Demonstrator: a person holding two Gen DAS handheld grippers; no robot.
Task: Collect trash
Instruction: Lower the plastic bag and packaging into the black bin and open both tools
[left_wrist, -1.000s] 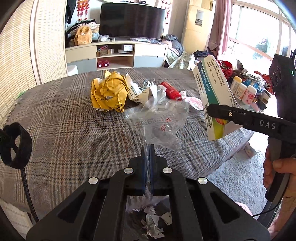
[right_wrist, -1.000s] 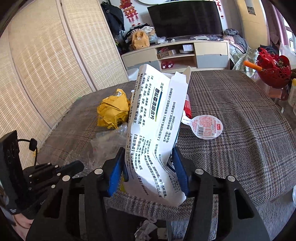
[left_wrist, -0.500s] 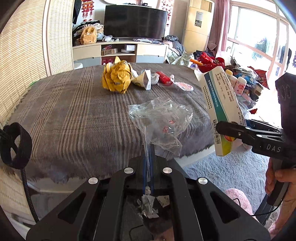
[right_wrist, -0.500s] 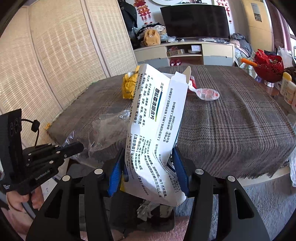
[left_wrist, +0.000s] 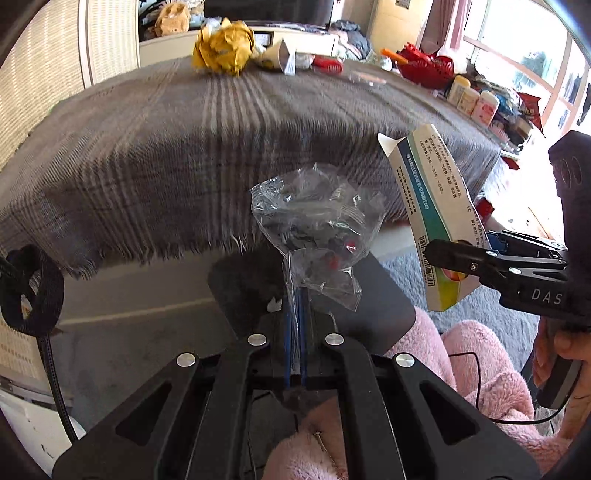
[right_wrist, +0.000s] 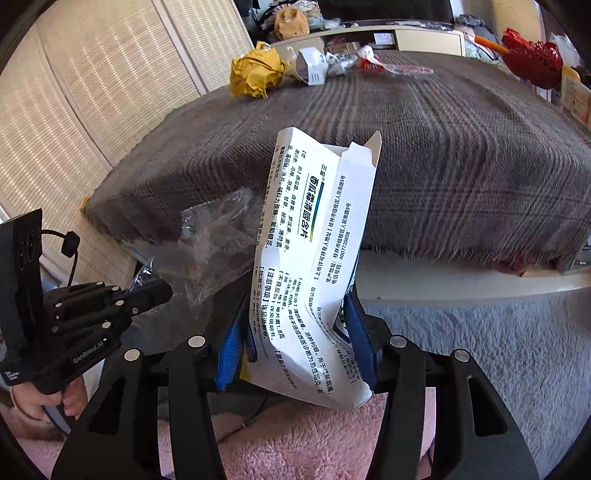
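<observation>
Both tools loaded with trash, held off the front edge of the counter.

The left tool (left_wrist: 294, 332) pinches the neck of a crumpled clear plastic bag (left_wrist: 317, 229); the right tool (right_wrist: 295, 343) clamps a flattened white medicine box (right_wrist: 314, 258). Both items hang clear of the plaid-covered counter (right_wrist: 461, 155), where a yellow paper wad (left_wrist: 225, 48) and other wrappers (right_wrist: 317, 66) lie at the far side.

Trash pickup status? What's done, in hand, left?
Done: nothing visibly binned. In hand: left gripper shut on the clear crinkled plastic bag; right gripper shut on the white printed medicine box. Left on the grey plaid tablecloth: crumpled yellow paper ball, small wrappers.
</observation>
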